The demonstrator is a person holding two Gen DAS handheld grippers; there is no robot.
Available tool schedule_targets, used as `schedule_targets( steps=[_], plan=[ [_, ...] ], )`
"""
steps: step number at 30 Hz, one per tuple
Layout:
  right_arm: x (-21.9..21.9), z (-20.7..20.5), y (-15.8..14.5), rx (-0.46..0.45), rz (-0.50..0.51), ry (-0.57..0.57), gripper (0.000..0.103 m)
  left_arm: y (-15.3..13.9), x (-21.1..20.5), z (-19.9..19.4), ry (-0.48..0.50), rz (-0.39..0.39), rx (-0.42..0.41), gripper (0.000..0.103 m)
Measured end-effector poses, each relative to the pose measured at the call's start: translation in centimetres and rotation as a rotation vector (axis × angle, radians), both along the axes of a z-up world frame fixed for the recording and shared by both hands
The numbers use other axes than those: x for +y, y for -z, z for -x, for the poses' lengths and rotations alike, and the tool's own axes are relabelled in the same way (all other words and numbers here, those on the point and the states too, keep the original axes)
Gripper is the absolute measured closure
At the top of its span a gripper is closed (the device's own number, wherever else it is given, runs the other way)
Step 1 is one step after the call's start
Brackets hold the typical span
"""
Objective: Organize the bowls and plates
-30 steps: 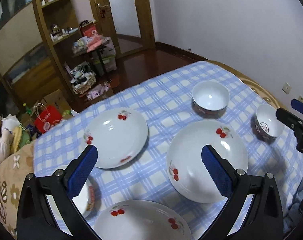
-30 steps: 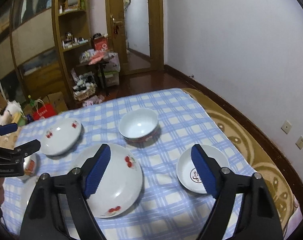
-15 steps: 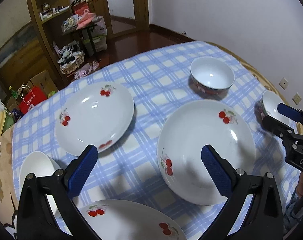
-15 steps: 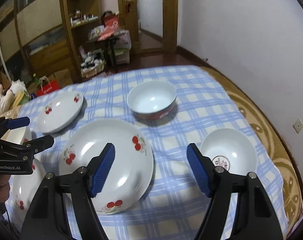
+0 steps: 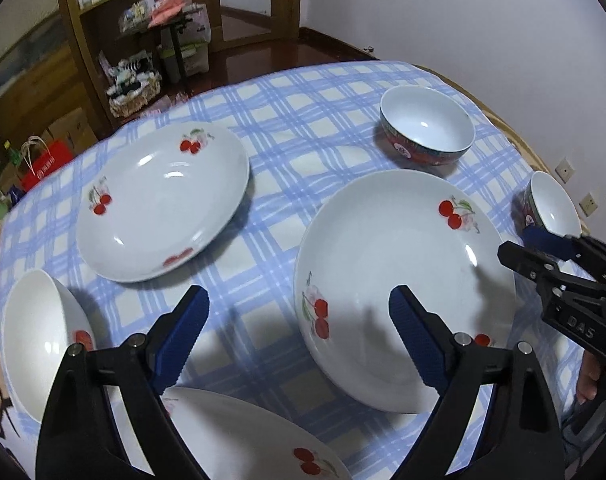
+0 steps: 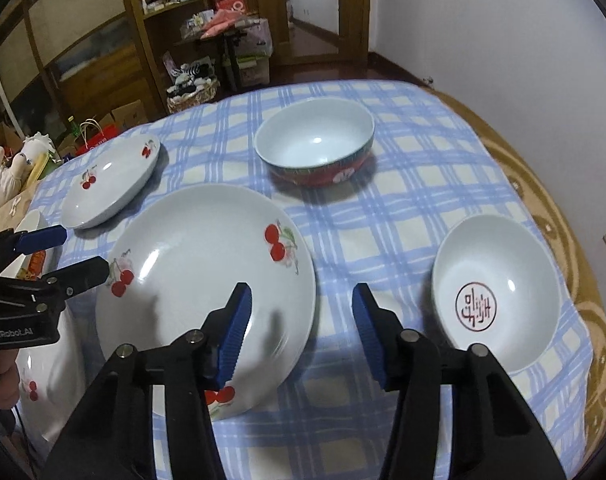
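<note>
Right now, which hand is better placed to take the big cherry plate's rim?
Probably right: the right gripper straddles the big cherry plate at its near rim, closing. The left gripper hangs over bare tablecloth.

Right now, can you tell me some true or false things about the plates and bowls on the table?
1. The big white cherry plate lies on a blue checked tablecloth. True.
2. The white bowl with the red and green outside is stacked on the big cherry plate. False: it stands apart on the cloth, behind the plate.
3. The white bowl with a round red stamp inside is empty. True.
4. The right gripper holds a plate. False: its jaws are closing, but nothing is pinched; the big plate's rim is just below them.
5. The left gripper is shut. False: it is open wide over the cloth.
</note>
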State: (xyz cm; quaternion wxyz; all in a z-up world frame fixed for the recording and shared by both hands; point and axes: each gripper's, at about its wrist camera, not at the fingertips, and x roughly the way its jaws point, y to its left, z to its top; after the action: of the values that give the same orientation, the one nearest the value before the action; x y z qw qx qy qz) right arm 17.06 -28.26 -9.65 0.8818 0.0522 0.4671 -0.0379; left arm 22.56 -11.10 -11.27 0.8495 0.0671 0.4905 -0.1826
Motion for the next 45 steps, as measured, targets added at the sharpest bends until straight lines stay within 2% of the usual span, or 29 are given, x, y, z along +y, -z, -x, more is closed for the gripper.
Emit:
schedule_targets(
  steps=[2,6,8,10,13,16,19,23,32,45],
  plan=[
    [-0.3,-0.2,0.7,0.028,-0.033,0.013,0.072,0.4,0.1,0.0,-0.013,0.018,0.013,0.013],
    [-0.8,-0.3,1.5,0.055,-0.065,0.031,0.075,1.3,0.0,0.0,-0.020,0.006,0.035,0.016],
    [-1.0,-0.3,1.7,0.059,-0.072,0.034,0.075,1.8,-0.1,-0.1,-0.010,-0.011,0.050,0.028],
    [-1.1,-0.3,1.9,0.062,-0.083,0.037,0.076,2.4,-0.3,-0.2,-0.003,-0.024,0.078,0.034],
    [-1.0,-0.5,2.2,0.079,-0.091,0.030,0.083,3.2,-0.1,-0.4,-0.012,-0.012,0.117,0.046],
    [-0.9,-0.7,2.6,0.086,-0.081,0.017,0.084,3.7,0.1,-0.4,-0.014,-0.002,0.145,0.064],
    [-0.8,-0.9,2.6,0.082,-0.093,0.005,0.091,4.0,0.2,-0.4,-0.019,0.008,0.160,0.072],
    [-1.1,-1.5,2.7,0.076,-0.112,0.010,0.091,4.3,0.3,-0.5,-0.019,0.061,0.187,0.082],
    [-1.3,-2.7,2.8,0.096,-0.135,0.012,0.091,4.5,0.5,-0.7,-0.014,0.089,0.198,0.083],
    [-0.9,-2.0,2.1,0.101,-0.133,-0.012,0.092,4.3,1.5,-0.5,-0.035,0.146,0.201,0.083]
  ],
)
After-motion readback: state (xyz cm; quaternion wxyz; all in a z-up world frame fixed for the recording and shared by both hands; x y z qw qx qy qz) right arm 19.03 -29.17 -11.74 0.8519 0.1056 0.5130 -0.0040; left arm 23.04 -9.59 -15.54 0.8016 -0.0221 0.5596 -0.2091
